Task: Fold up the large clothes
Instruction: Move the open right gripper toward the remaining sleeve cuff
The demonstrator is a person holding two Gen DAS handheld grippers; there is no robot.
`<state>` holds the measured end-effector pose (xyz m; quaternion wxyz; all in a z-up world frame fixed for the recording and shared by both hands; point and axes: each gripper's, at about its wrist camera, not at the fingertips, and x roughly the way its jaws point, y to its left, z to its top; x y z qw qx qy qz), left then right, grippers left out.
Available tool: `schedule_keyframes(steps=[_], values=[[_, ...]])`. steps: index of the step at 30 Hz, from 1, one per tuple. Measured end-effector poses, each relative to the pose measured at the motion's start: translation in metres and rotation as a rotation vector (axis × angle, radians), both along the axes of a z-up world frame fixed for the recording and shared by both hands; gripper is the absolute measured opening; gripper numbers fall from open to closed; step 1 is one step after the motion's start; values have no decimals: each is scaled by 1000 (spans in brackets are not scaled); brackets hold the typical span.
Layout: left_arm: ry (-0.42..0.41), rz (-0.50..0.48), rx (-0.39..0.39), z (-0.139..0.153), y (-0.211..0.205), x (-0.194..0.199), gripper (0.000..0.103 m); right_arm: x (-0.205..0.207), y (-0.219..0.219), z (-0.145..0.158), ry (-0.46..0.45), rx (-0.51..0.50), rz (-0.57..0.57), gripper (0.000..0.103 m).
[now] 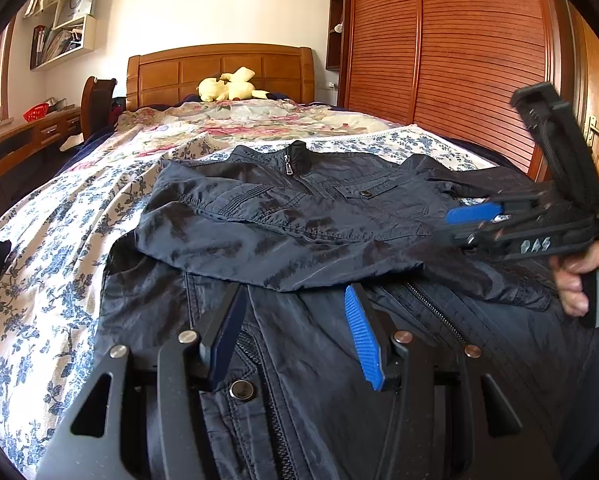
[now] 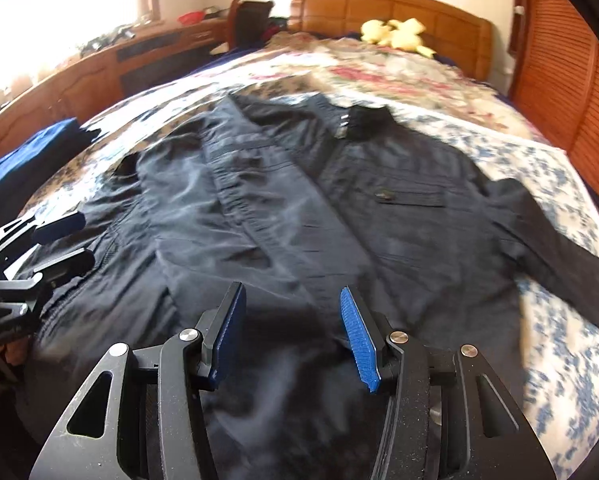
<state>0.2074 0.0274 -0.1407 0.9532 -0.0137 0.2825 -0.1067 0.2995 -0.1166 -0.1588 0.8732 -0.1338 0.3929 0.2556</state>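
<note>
**Dark jacket half-folded on a flowered bed, both grippers released**

A dark navy jacket (image 1: 299,216) lies face up across the near half of the bed, collar toward the headboard, zip pull at the throat and a buttoned chest pocket showing. In the left wrist view its left sleeve is folded in over the chest, the elastic cuff lying near the middle; the other sleeve (image 2: 547,240) stretches out straight to the right across the sheet. The fabric is thin, shiny and creased.

The left gripper (image 1: 295,336) sits low over the hem beside the front zip, its jaws parted about halfway with only flat cloth under the gap and nothing pinched. The right gripper (image 2: 291,336) also stands about half open above the lower front of the jacket, empty; seen from the left wrist it hovers at the jacket's right edge, a hand (image 1: 579,280) on its handle. The right wrist picture is blurred.

The sheet (image 1: 59,248) is white with blue flowers; farther up lies a pink-flowered quilt (image 1: 235,120) and a yellow plush toy (image 1: 229,86) against the wooden headboard (image 1: 219,66). A wooden desk (image 1: 27,136) and wall shelves (image 1: 65,28) stand left, a slatted wooden wardrobe (image 1: 459,48) right.
</note>
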Motion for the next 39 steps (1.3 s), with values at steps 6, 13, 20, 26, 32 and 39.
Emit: schedule_keyframes(steps=[6,13,20,26,32,39], values=[[5,-6,-6,0,-1,1,50,1,12,-35,113,-100,42,51],[6,-11,-2,-1,-1,1,50,-22,-11,-27,114,-71,37,50],[-1,-10,11,0,-4,-1,50,-68,-39,-19,90,-103,39,51],[-1,-7,9,-1,-4,-1,50,-78,-48,-25,78,-172,42,27],[3,-5,3,-2,-2,-1,50,-80,-64,-10,32,-204,42,7],[6,-4,5,-2,-2,-1,50,-85,-81,2,48,-120,16,20]])
